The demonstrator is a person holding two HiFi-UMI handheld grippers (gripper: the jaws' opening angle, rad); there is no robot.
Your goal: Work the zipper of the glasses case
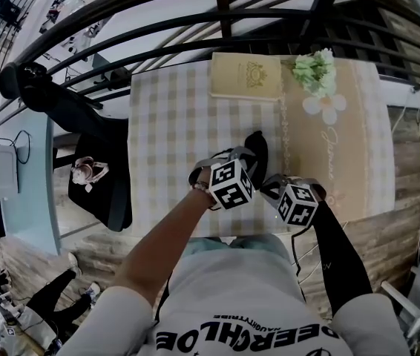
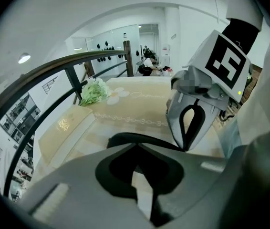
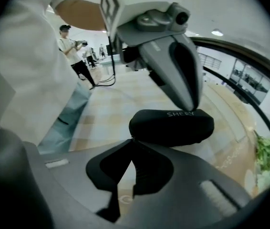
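— What's the person wearing?
— A white T-shirt (image 1: 247, 302) with black lettering across it, over light blue trousers (image 1: 217, 245). A long black sleeve (image 1: 343, 254) covers the right arm, and a short white sleeve (image 1: 113, 316) tops the left.
— And the tools?
— The left gripper (image 2: 136, 146) and right gripper (image 3: 131, 140) are smooth grey plastic. The left cube (image 1: 231, 185) and right cube (image 1: 297, 203) are white with black square markers.

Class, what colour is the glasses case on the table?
The glasses case is black; it shows best in the right gripper view.
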